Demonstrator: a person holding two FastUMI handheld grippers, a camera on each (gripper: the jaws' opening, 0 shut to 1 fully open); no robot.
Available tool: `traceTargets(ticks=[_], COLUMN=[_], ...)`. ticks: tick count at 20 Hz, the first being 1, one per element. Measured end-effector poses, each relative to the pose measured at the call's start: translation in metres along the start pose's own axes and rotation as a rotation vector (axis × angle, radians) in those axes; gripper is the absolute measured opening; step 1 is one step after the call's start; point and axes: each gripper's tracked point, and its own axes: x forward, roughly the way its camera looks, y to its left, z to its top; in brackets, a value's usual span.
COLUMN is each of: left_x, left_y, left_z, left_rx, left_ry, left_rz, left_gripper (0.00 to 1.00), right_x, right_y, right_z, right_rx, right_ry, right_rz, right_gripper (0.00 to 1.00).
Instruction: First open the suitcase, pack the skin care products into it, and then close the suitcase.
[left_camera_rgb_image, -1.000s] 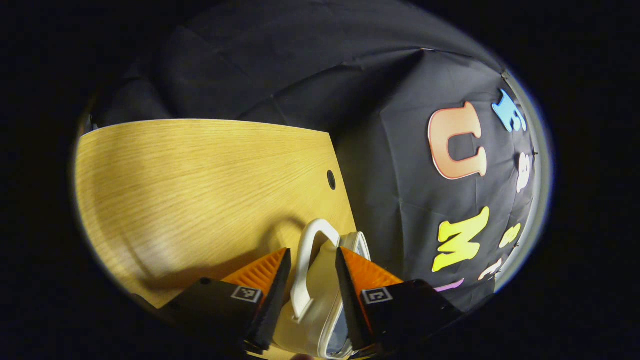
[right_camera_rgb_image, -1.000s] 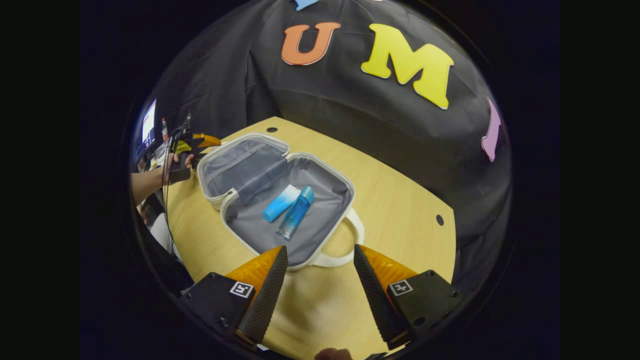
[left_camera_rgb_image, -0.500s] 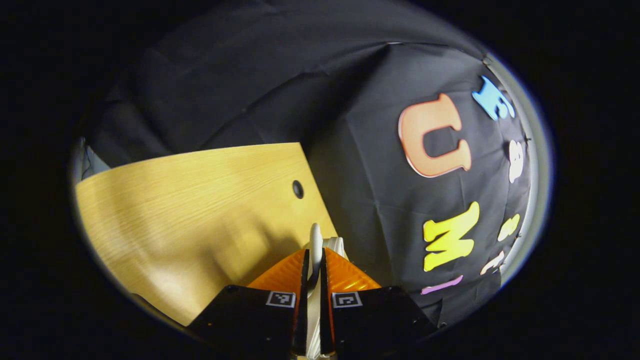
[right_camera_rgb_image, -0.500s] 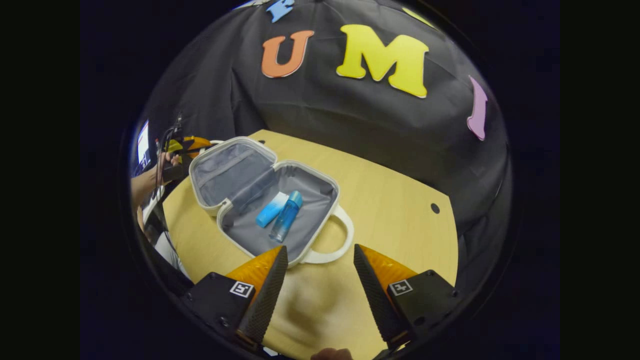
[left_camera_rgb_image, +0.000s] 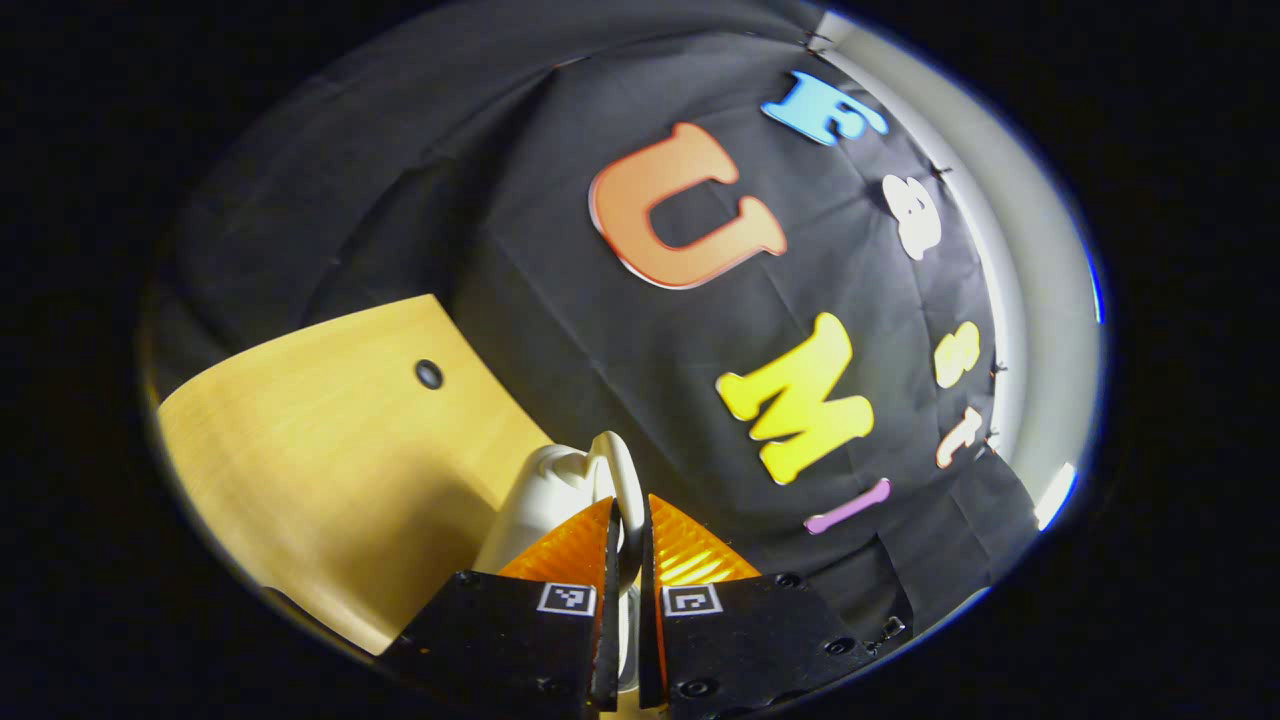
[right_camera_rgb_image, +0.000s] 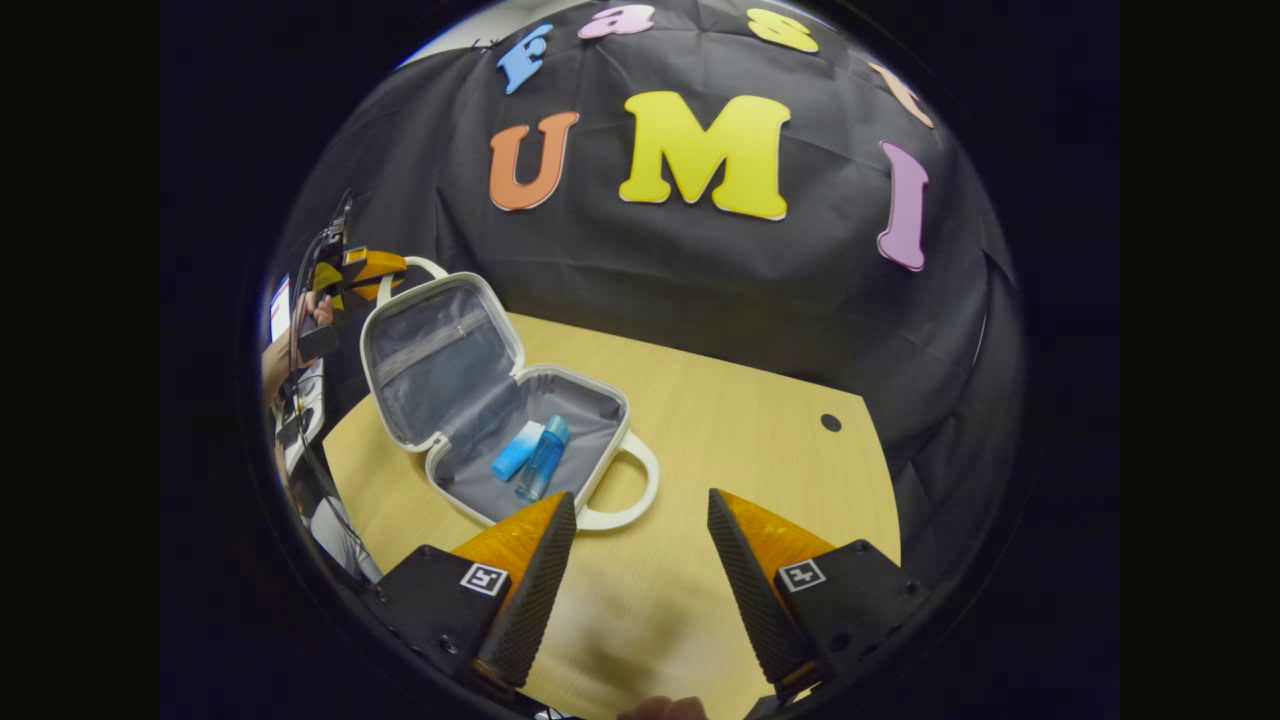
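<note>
A small white suitcase (right_camera_rgb_image: 600, 425) with grey lining lies open on the wooden table (right_camera_rgb_image: 760, 440). Its lid (right_camera_rgb_image: 435, 360) stands raised at about half way. Inside lie a blue tube (right_camera_rgb_image: 515, 451) and a blue bottle (right_camera_rgb_image: 541, 473) side by side. In the left gripper view my left gripper (left_camera_rgb_image: 627, 525) is shut on the lid's white handle (left_camera_rgb_image: 628, 478); in the right gripper view the same gripper (right_camera_rgb_image: 365, 270) shows at the lid's top edge, held by a hand (right_camera_rgb_image: 295, 340). My right gripper (right_camera_rgb_image: 632, 530) hangs open above the table, in front of the case's lower handle (right_camera_rgb_image: 630, 500).
The table has a round cable hole (right_camera_rgb_image: 830, 422) near its far right corner and another hole (left_camera_rgb_image: 429, 374) in the left gripper view. The black cloth wall stands close behind the table. Bare tabletop (right_camera_rgb_image: 640, 620) lies under my right gripper.
My left gripper closed on the lid's handle and lifted the lid from lying flat to half raised. My right gripper drew back from the case, still open.
</note>
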Motion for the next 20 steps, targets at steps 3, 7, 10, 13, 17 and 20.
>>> traceTargets(ticks=[3,7,10,13,17,20], left_x=[0.013,0.043,0.054,0.060,0.075,0.087], left_y=[-0.053,-0.094,-0.106,-0.106,-0.106,-0.100], left_z=[-0.039,-0.100,-0.136,-0.170,-0.216,-0.256], left_rx=[0.090,0.221,0.285,0.296,0.372,0.455], left_ry=[0.054,0.146,0.192,0.240,0.309,0.378], left_rz=[-0.033,-0.059,-0.065,-0.074,-0.068,-0.064], left_gripper=[0.11,0.10,0.10,0.11,0.10,0.11], right_x=[-0.011,-0.030,-0.042,-0.052,-0.067,-0.077], right_y=[-0.014,-0.042,-0.067,-0.087,-0.108,-0.124], right_z=[0.001,0.003,0.004,-0.003,-0.015,-0.024], right_rx=[0.012,-0.003,0.013,0.044,0.062,0.093], right_ry=[-0.028,-0.061,-0.079,-0.081,-0.070,-0.060], right_rz=[-0.025,-0.065,-0.109,-0.148,-0.189,-0.225], right_gripper=[0.77,0.77,0.80,0.77,0.79,0.79])
